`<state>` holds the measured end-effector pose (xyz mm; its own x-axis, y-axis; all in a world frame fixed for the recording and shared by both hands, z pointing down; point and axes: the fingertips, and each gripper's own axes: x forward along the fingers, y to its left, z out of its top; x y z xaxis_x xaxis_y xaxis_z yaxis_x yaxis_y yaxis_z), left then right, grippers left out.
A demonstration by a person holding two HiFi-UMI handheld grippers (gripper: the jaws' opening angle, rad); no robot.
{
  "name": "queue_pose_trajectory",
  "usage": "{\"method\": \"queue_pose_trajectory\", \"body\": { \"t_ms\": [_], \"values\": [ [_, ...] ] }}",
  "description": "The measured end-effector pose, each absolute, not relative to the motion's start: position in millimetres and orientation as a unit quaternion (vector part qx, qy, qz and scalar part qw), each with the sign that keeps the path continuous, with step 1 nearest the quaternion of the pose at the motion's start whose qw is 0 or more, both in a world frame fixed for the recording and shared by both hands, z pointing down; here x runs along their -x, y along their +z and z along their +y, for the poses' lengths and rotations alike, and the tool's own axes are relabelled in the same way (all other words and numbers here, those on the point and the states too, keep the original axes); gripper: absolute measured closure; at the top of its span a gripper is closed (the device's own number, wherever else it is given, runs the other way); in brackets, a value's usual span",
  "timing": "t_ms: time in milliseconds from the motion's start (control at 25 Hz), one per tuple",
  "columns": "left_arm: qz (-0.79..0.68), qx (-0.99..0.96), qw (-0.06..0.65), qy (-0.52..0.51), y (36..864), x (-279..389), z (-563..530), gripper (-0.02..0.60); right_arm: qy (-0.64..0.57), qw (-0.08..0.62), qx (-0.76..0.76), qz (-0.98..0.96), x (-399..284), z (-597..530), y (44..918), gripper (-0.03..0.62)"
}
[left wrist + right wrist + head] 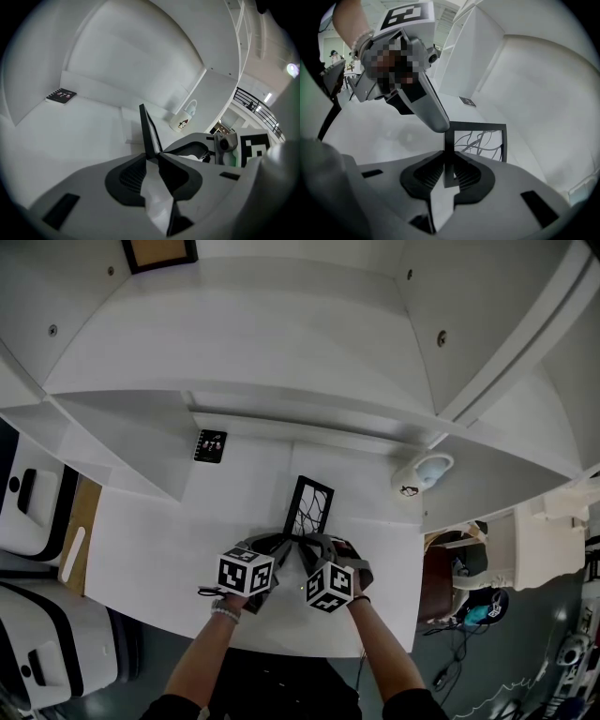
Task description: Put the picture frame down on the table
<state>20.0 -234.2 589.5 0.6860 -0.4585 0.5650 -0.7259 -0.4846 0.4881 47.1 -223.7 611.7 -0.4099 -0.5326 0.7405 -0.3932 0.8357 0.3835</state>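
Note:
A black picture frame [310,503] with a branching line drawing stands upright over the white table [150,540], near its front edge. Both grippers hold its near bottom corner. My left gripper [287,542] is shut on the frame, which shows edge-on [149,133] between the dark pads [126,180]. From the other side my right gripper [315,544] is shut on the same corner; in its view the drawing faces me [480,139] above the jaws [450,161]. The left gripper [426,105] crosses that view. I cannot tell whether the frame touches the table.
A white mug [422,474] [184,119] stands at the table's back right. A small dark notebook [210,445] [61,95] lies at the back left. White walls and a ledge enclose the table behind. White and black chairs [33,512] stand to the left.

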Motion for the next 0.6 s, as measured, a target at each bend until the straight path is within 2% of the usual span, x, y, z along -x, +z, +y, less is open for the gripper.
{"method": "queue_pose_trajectory", "body": {
  "t_ms": [440, 520, 600],
  "values": [
    [-0.414, -0.833, 0.330, 0.160, 580.0, 8.1, -240.4, 0.511, -0.108, 0.505, -0.248, -0.820, -56.8, -231.5, 615.0, 0.523],
    [-0.431, -0.832, 0.310, 0.159, 574.0, 17.3, -240.2, 0.572, -0.114, 0.511, -0.241, -0.817, -58.1, -237.1, 615.3, 0.523],
    [-0.441, -0.833, 0.295, 0.158, 567.7, 23.7, -237.8, 0.580, -0.125, 0.520, -0.231, -0.813, -59.1, -242.7, 615.9, 0.523]
  ]
}}
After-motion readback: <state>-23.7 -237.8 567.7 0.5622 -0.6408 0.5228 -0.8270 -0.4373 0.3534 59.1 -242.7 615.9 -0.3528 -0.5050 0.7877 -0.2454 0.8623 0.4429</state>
